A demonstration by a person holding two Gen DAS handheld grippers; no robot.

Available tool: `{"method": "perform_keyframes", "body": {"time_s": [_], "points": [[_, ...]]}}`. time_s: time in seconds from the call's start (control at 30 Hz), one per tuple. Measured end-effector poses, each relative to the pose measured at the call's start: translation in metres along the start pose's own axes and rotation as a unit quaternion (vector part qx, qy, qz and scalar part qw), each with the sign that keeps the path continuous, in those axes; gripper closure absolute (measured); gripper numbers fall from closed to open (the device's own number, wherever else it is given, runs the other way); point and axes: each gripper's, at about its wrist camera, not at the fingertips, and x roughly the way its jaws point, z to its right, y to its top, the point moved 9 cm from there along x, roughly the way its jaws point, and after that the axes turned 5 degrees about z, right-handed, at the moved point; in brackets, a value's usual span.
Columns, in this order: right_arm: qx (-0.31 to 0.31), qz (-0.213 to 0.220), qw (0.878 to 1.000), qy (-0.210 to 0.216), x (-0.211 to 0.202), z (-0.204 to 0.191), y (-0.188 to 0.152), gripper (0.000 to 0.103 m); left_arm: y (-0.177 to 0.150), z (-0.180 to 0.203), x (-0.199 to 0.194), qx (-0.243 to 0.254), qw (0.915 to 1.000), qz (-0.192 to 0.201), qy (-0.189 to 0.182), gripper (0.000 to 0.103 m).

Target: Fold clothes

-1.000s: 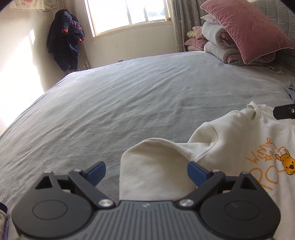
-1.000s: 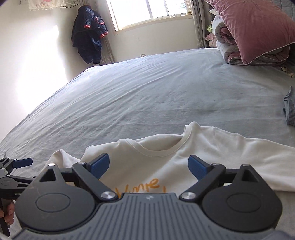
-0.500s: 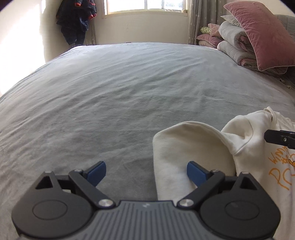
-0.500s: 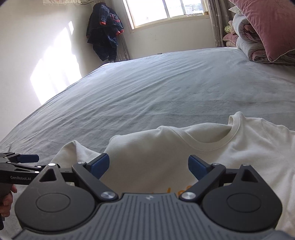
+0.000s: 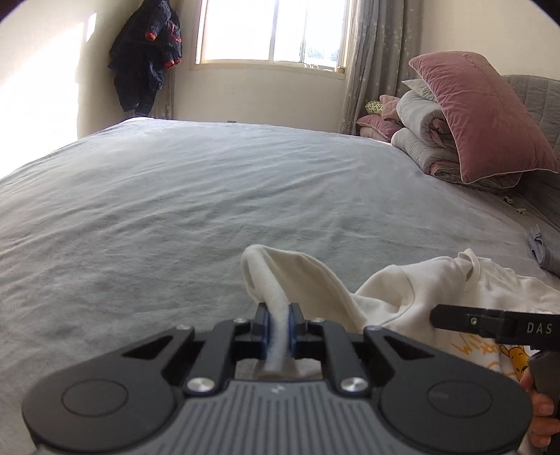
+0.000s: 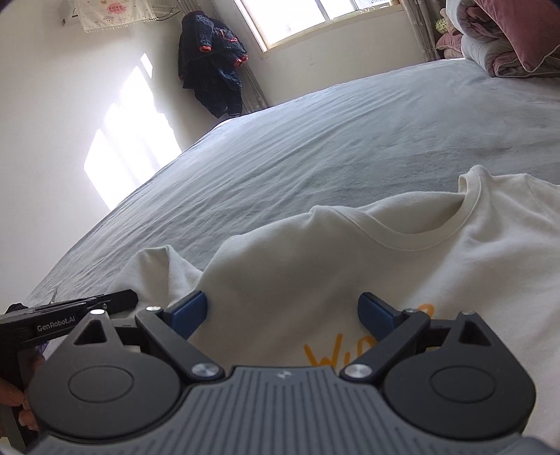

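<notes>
A cream T-shirt (image 6: 350,280) with orange lettering and a yellow bear print lies on the grey bed (image 5: 175,210). In the left wrist view my left gripper (image 5: 279,329) is shut on the cuff of its sleeve (image 5: 280,276), which rises in a loop off the bed. The shirt body (image 5: 437,290) bunches to the right of it. My right gripper (image 6: 282,315) hangs open just above the shirt's chest, below the round collar (image 6: 437,241). Its blue pads (image 6: 189,313) straddle a fabric ridge. Each gripper shows at the edge of the other's view.
A pink pillow (image 5: 483,115) on rolled quilts (image 5: 427,140) is stacked at the bed's far right. A dark jacket (image 5: 147,52) hangs in the corner beside the window (image 5: 273,31). A small grey garment (image 5: 540,248) lies at the right edge. A hand (image 5: 542,402) holds the right tool.
My left gripper has closed on the sleeve cuff and lifted it. The right gripper moved down closer over the shirt's chest and tilted, staying open.
</notes>
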Motion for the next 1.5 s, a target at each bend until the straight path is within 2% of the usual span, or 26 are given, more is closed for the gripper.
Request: {"method": "perform_keyframes", "body": {"time_s": [0.1,0.17,0.27,0.33,0.43,0.57,0.7,0.77,0.83,0.87,0.9,0.93,1.0,1.1,1.2,1.27,1.37,1.47,1.5], "points": [[0.014,0.01,1.0,-0.009,-0.007,0.01,0.008,0.008,0.014,0.032,-0.01,0.024,0.9987,0.021,-0.04,0.092],[0.029,0.015,0.999,-0.008,-0.013,0.018,0.013,0.008,0.013,0.054,-0.014,0.036,0.9967,0.019,-0.07,0.093],[0.047,0.021,0.999,0.006,-0.024,0.028,0.02,0.012,-0.006,0.086,-0.017,0.05,0.9913,-0.009,-0.121,0.093],[0.06,0.025,0.998,0.02,-0.032,0.034,0.025,0.021,-0.025,0.107,-0.02,0.061,0.9855,-0.035,-0.154,0.093],[0.084,0.032,0.995,0.05,-0.04,0.035,0.032,0.029,-0.056,0.134,-0.023,0.088,0.9758,-0.069,-0.187,0.094],[0.088,0.035,0.992,0.089,-0.045,0.025,0.035,0.03,-0.062,0.137,-0.031,0.099,0.9725,-0.08,-0.195,0.095],[0.03,0.013,0.995,0.094,-0.038,0.004,0.025,0.03,-0.065,0.137,-0.038,0.108,0.97,-0.087,-0.2,0.092],[0.003,-0.018,0.996,0.087,-0.027,-0.002,0.013,0.039,-0.066,0.138,-0.041,0.112,0.9687,-0.09,-0.202,0.085],[-0.011,-0.048,0.996,0.076,-0.018,-0.003,0.003,0.065,-0.067,0.138,-0.045,0.117,0.9674,-0.094,-0.204,0.07],[-0.008,-0.057,0.995,0.082,-0.017,-0.002,0.0,0.072,-0.066,0.135,-0.048,0.114,0.9676,-0.094,-0.205,0.068],[-0.005,-0.065,0.994,0.089,-0.016,-0.002,-0.002,0.084,-0.063,0.13,-0.05,0.109,0.9687,-0.093,-0.203,0.063],[0.002,-0.064,0.993,0.097,-0.019,-0.001,0.0,0.085,-0.058,0.124,-0.051,0.097,0.9714,-0.091,-0.197,0.057],[0.017,-0.062,0.992,0.112,-0.024,0.0,0.003,0.087,-0.048,0.107,-0.052,0.066,0.9775,-0.085,-0.181,0.052],[0.029,-0.065,0.991,0.117,-0.027,0.004,0.002,0.088,-0.039,0.083,-0.038,-0.016,0.9818,-0.097,-0.162,0.048],[0.034,-0.069,0.99,0.114,-0.024,0.006,0.002,0.087,-0.043,0.064,-0.014,-0.113,0.974,-0.137,-0.141,0.049],[0.036,-0.07,0.99,0.113,-0.022,0.006,0.003,0.087,-0.045,0.064,-0.007,-0.156,0.9661,-0.145,-0.146,0.05],[0.042,-0.071,0.99,0.112,-0.021,0.008,0.003,0.087,-0.047,0.066,0.003,-0.215,0.9518,-0.153,-0.157,0.061],[0.051,-0.071,0.99,0.113,-0.021,0.011,0.003,0.087,-0.049,0.072,0.009,-0.237,0.9466,-0.154,-0.155,0.07],[0.053,-0.07,0.99,0.114,-0.021,0.012,0.003,0.087,-0.05,0.073,0.011,-0.242,0.9457,-0.156,-0.152,0.077]]}}
